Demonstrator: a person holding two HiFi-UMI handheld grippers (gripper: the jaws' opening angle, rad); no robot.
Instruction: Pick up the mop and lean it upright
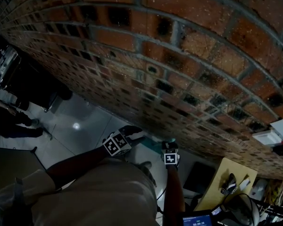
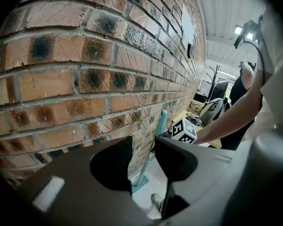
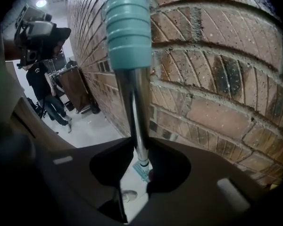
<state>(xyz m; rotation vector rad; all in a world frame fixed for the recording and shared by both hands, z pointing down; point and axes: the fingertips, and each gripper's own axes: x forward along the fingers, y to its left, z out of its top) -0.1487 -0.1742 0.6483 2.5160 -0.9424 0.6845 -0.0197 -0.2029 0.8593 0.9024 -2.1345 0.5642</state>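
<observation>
The mop stands nearly upright against the brick wall (image 1: 179, 55). In the right gripper view its metal pole (image 3: 139, 112) runs up to a ribbed teal grip (image 3: 128, 27), and its teal head (image 3: 142, 171) rests on the pale floor below. My right gripper (image 3: 140, 161) is shut on the pole, under the grip. In the left gripper view the same pole (image 2: 148, 159) shows some way off through the gap of my left gripper (image 2: 144, 157), which is open and holds nothing. Both the left gripper (image 1: 133, 133) and the right gripper (image 1: 169, 146) hang close to the wall base.
A person in dark clothes (image 3: 46, 91) stands by dark furniture (image 3: 74, 86) further along the wall. A yellow table (image 1: 228, 180) with cables and small gear sits to the right. A white box (image 1: 272, 134) is fixed on the wall. My shoe (image 2: 156, 201) is near the mop head.
</observation>
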